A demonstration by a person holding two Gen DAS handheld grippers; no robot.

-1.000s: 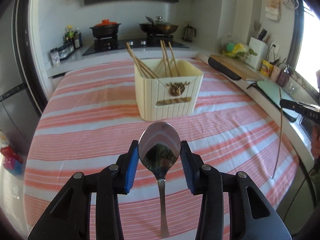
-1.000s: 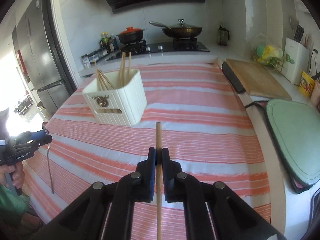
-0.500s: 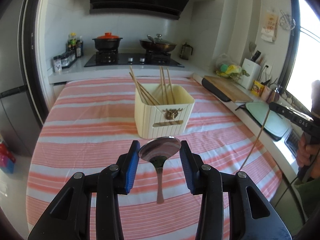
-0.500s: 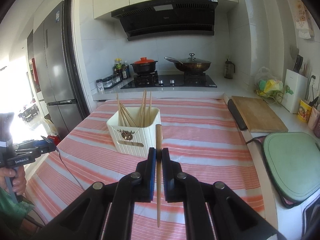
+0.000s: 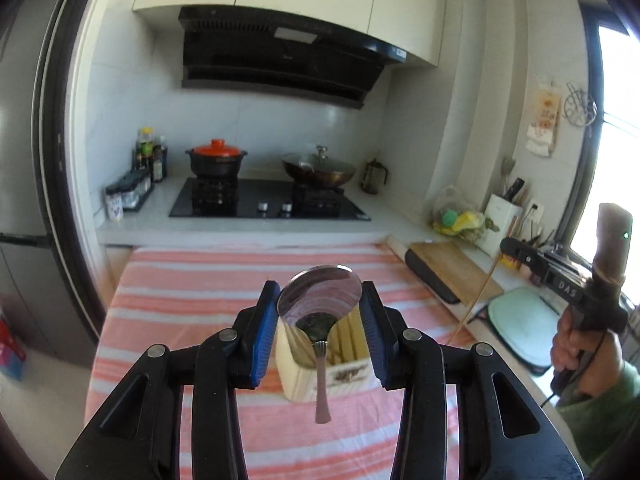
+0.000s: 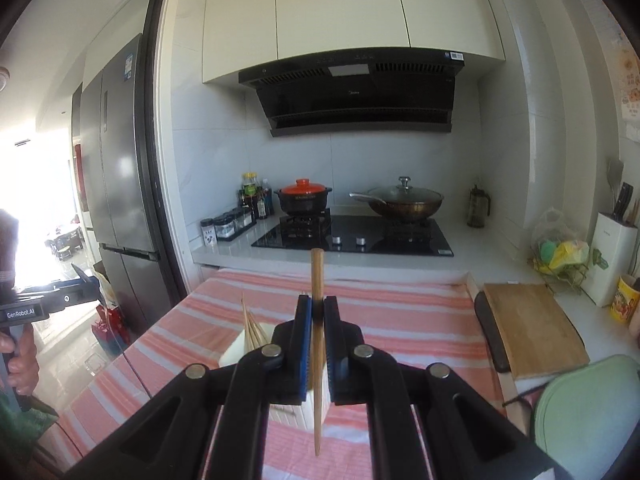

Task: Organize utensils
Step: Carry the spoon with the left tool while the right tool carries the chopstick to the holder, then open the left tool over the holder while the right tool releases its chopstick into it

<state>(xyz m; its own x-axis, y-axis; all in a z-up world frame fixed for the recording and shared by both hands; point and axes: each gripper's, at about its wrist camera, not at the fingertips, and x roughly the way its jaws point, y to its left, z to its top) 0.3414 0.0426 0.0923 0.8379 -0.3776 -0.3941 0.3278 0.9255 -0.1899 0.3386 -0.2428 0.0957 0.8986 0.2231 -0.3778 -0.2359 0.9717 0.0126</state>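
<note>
My left gripper [image 5: 319,305] is shut on a metal spoon [image 5: 320,312], its blue pads pressing the bowl's edges while the handle hangs down. Behind and below it stands the cream utensil box [image 5: 334,372] on the striped tablecloth [image 5: 192,292], with chopsticks [image 5: 352,338] inside. My right gripper [image 6: 317,310] is shut on a single wooden chopstick [image 6: 317,280], held nearly upright, tip pointing down. Below it the cream box [image 6: 236,350] is mostly hidden by the fingers, with several chopsticks [image 6: 252,326] sticking out. The right gripper also shows at the right edge of the left wrist view, in a hand [image 5: 580,344].
A stove [image 6: 352,236] with a red-lidded pot [image 6: 304,196] and a wok [image 6: 404,200] lies beyond the table. A wooden cutting board [image 6: 532,324] and a green board [image 6: 588,408] sit on the counter to the right. A fridge [image 6: 116,184] stands left.
Both grippers have risen well above the table, the views now tilted up toward the hood and cabinets. The box has dropped low behind the fingers. Spoon and chopstick stay gripped.
</note>
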